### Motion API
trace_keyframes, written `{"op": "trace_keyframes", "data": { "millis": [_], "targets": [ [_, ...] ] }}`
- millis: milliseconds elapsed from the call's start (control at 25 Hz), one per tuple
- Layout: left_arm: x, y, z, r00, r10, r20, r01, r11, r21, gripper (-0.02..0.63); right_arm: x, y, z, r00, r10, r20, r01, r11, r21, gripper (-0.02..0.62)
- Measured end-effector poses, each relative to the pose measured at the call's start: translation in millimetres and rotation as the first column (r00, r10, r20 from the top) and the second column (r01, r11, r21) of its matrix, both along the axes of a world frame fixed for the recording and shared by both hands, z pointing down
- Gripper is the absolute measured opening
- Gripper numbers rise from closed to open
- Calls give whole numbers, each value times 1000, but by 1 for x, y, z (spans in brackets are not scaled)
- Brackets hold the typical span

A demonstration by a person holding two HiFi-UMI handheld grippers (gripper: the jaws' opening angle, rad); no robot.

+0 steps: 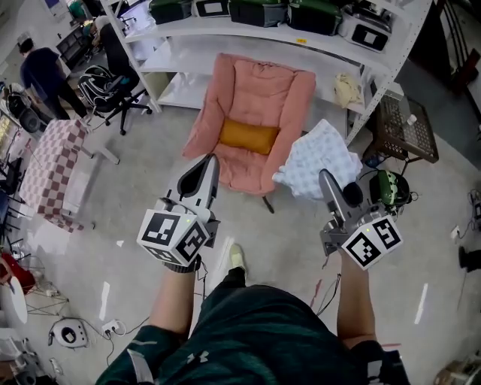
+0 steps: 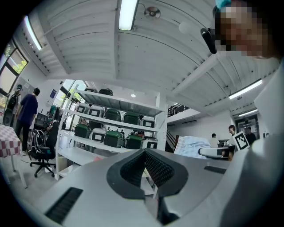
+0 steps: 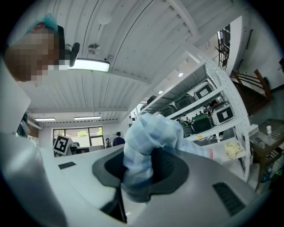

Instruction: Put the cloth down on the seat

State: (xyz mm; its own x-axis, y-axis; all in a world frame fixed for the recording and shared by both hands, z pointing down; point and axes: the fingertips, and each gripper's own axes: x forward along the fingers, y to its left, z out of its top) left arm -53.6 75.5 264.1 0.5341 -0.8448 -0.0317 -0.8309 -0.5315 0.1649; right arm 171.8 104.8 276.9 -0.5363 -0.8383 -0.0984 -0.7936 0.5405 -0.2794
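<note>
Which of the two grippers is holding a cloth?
The right gripper: its jaws pinch the light blue cloth; the left gripper holds nothing.

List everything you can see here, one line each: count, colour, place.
seat: one, pink, floor, before the rack
cushion: one, orange, on the seat
cloth: one, pale blue checked, held at the seat's right
rack: one, white, behind the seat
cases: several, green, top shelf
rag: one, cream, rack's right end
office chair: one, black, upper left
table cover: one, red-white checked, far left
bystander: one, dark top, upper left
left gripper: one, grey, shut, empty
right gripper: one, grey, shut on cloth
</note>
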Motion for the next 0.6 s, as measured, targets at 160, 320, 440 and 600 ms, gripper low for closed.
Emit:
{"op": "trace_keyframes", "data": {
  "millis": [160, 320, 440, 600],
  "targets": [
    [-19, -49, 5, 1000, 6, 3, -6, 1000, -5, 6, -21, -45, 4, 1000, 5, -7, -5, 1000, -20, 112],
    [-36, -101, 9, 999, 30, 12, -30, 1000, -2, 6, -43, -94, 9, 1000, 23, -11, -24, 999, -43, 112],
    [-50, -132, 13, 999, 49, 12, -49, 999, -5, 6, -60, -126, 15, 999, 33, -19, -34, 997, -63, 112],
    [-67, -166, 20, 998, 66, 14, -66, 998, -15, 6, -81, -159, 21, 999, 40, -18, -41, 996, -81, 113]
  ]
}}
